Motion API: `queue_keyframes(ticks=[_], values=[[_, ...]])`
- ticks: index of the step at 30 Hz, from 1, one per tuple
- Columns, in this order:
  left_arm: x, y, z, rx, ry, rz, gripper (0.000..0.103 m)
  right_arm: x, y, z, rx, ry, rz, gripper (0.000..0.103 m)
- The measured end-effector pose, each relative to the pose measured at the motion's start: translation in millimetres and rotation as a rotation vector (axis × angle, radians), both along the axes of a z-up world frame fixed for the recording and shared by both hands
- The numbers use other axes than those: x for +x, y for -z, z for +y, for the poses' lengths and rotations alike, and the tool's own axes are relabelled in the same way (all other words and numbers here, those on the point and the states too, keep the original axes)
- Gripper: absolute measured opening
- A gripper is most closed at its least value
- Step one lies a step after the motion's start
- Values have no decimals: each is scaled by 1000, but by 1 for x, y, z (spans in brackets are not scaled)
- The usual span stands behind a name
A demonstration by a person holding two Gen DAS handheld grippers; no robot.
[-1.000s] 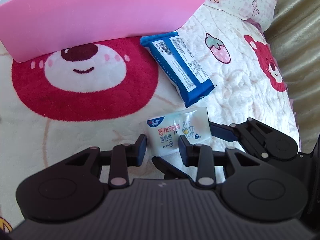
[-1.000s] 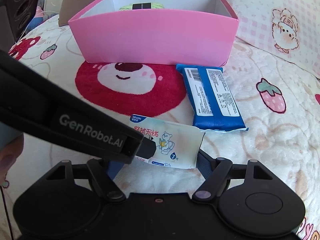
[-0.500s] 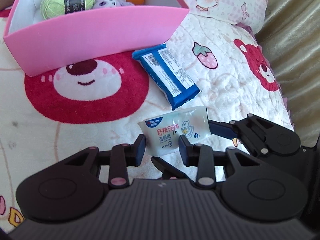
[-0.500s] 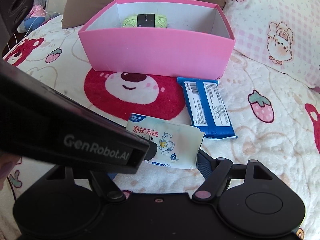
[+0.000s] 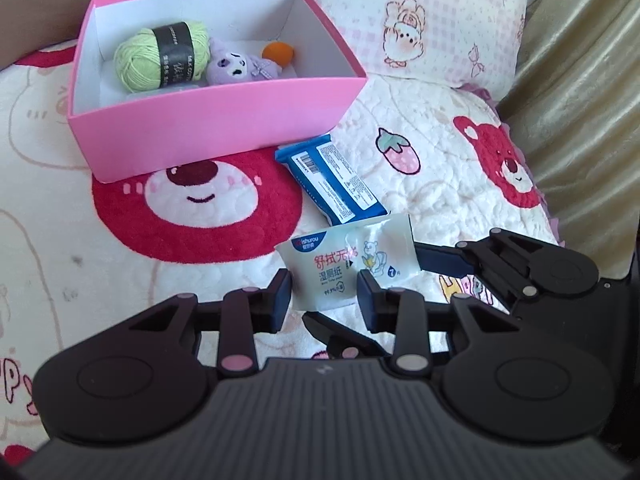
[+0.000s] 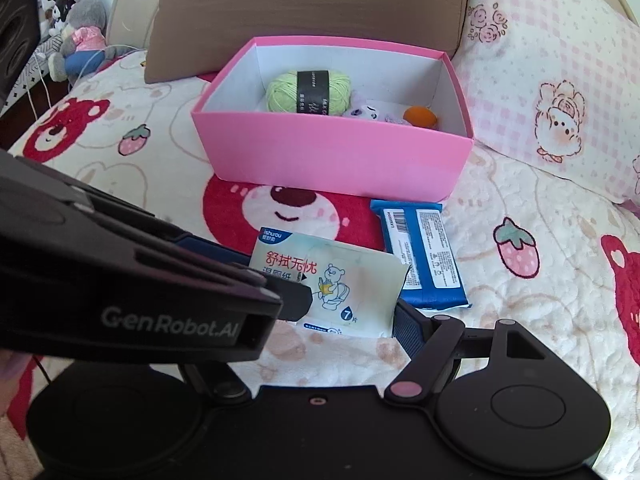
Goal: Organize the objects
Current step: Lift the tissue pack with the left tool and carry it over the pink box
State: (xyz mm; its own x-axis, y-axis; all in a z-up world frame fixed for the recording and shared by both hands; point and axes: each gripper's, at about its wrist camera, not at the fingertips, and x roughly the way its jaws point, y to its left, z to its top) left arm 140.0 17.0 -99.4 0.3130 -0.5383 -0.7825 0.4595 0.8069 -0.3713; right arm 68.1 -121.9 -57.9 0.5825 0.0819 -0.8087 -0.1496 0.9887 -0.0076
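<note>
A white wet-wipe packet (image 5: pixel 344 268) (image 6: pixel 340 280) hangs above the bear-print blanket, held from two sides. My left gripper (image 5: pixel 324 300) is shut on its lower end. My right gripper (image 6: pixel 316 320) spans its width. One of its fingers (image 6: pixel 404 320) presses the right edge, and the other is hidden behind the left gripper's body. A blue packet (image 5: pixel 332 184) (image 6: pixel 424 256) lies on the blanket just beyond, in front of the pink box (image 5: pixel 216 128) (image 6: pixel 332 156). The box holds a green yarn ball (image 5: pixel 160 60), a purple plush (image 5: pixel 240 68) and an orange item (image 5: pixel 278 52).
A pink checked pillow (image 5: pixel 440 20) lies to the right of the box and a brown cushion (image 6: pixel 308 4) stands behind it. Plush toys (image 6: pixel 76 28) sit at the far left off the bed. Gold fabric (image 5: pixel 580 100) borders the bed's right edge.
Both grippers have risen together with the wet-wipe packet between them. The box and blue packet look farther away, and the inside of the box has come into view.
</note>
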Motion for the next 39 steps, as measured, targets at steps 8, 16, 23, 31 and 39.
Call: queue_keyframes(ticks=[8,16,23,31,39], values=[[-6,-17,17,-10,-18,-31,33,-5,-18,16,-9,-38,-24,80],[5,-33,20,-21,-20,-48,34,3,-34,19,-25,-49,-34,78],[21,-56,23,-15,-30,-100,34,21,-55,17,-29,-73,-77,74],[46,-68,29,-8,-56,-132,34,49,-68,19,-37,-124,-101,69],[84,-77,31,13,-90,-132,36,92,-76,12,-16,-196,-102,58]])
